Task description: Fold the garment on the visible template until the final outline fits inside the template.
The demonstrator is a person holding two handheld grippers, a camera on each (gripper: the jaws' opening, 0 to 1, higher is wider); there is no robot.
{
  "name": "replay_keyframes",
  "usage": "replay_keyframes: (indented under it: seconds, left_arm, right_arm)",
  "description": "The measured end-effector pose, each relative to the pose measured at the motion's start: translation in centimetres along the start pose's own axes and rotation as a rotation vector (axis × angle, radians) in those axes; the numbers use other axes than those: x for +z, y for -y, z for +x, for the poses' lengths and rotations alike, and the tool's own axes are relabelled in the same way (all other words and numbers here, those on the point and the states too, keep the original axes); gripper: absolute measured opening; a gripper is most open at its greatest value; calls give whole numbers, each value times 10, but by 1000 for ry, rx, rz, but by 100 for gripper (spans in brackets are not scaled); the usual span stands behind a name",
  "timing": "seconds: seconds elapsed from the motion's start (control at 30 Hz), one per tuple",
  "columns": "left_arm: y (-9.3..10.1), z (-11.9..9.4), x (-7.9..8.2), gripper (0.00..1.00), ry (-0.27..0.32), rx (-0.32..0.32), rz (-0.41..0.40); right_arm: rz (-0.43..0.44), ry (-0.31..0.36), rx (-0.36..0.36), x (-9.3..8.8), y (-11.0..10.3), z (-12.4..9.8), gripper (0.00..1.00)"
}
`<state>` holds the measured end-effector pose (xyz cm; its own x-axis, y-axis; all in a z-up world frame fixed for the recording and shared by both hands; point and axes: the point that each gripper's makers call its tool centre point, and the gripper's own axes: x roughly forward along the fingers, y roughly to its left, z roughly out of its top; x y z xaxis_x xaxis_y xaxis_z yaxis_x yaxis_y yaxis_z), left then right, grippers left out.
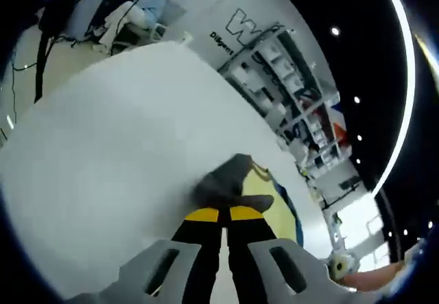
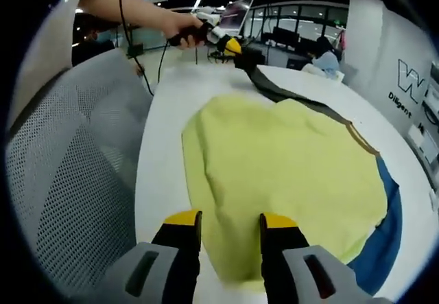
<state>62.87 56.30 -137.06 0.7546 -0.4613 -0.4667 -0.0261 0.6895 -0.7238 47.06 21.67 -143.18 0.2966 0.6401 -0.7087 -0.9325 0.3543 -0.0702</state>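
Observation:
A yellow-green garment (image 2: 281, 173) lies spread on the white table (image 2: 159, 180), over a blue template (image 2: 388, 230) that shows along its right edge. My right gripper (image 2: 230, 219) stands open at the garment's near edge, with cloth lying between its jaws. At the far end a hand holds my left gripper (image 2: 232, 44), shut on the garment's dark grey part (image 2: 259, 76). In the left gripper view the left gripper (image 1: 223, 213) pinches that dark grey cloth (image 1: 230, 177) above the table (image 1: 103, 146); yellow cloth (image 1: 264, 180) and blue template (image 1: 289, 211) lie just beyond.
A grey mesh chair (image 2: 68, 180) stands against the table's left side. A cable (image 2: 140, 57) hangs from the hand at the far end. A seated person (image 2: 326, 60) is at the back right. Metal shelving (image 1: 295, 91) stands past the table.

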Motion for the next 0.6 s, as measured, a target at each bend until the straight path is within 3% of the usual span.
replay_keyframes:
  seconds: [0.03, 0.1, 0.13, 0.23, 0.27, 0.3, 0.37, 0.4, 0.43, 0.47, 0.53, 0.6]
  left_arm:
    - [-6, 0, 2, 0, 8, 28, -6]
    - [-31, -4, 7, 0, 37, 152, 2]
    - [-47, -10, 12, 0, 71, 249, 12]
    - [-46, -14, 15, 1, 92, 267, 73]
    - [-39, -12, 13, 1, 72, 244, 152]
    - [-28, -8, 5, 2, 14, 217, 297]
    - [-27, -6, -4, 10, -55, 272, 503]
    - [-28, -7, -3, 21, -55, 289, 547]
    - [-34, -9, 5, 31, -29, 355, 616]
    - [-37, -11, 9, 38, -10, 383, 609]
    - [-45, -16, 21, 35, 49, 413, 513]
    - [-42, -13, 21, 26, 11, 365, 615]
  right_arm:
    - [2, -2, 3, -1, 0, 0, 29]
    - [6, -2, 7, -1, -1, 1, 29]
    - [6, -2, 7, -1, -1, 1, 29]
    - [8, 1, 7, 0, 0, 1, 29]
    - [9, 2, 7, 1, 0, 1, 29]
    - [10, 4, 7, 1, 0, 2, 29]
    - [9, 6, 7, 2, 0, 2, 29]
    - [11, 8, 8, 3, 0, 2, 29]
    - [12, 9, 9, 3, 0, 3, 29]
    - [12, 8, 8, 3, 0, 3, 29]
    - [19, 12, 10, 5, 1, 4, 29]
    - [13, 13, 12, 6, 0, 4, 29]
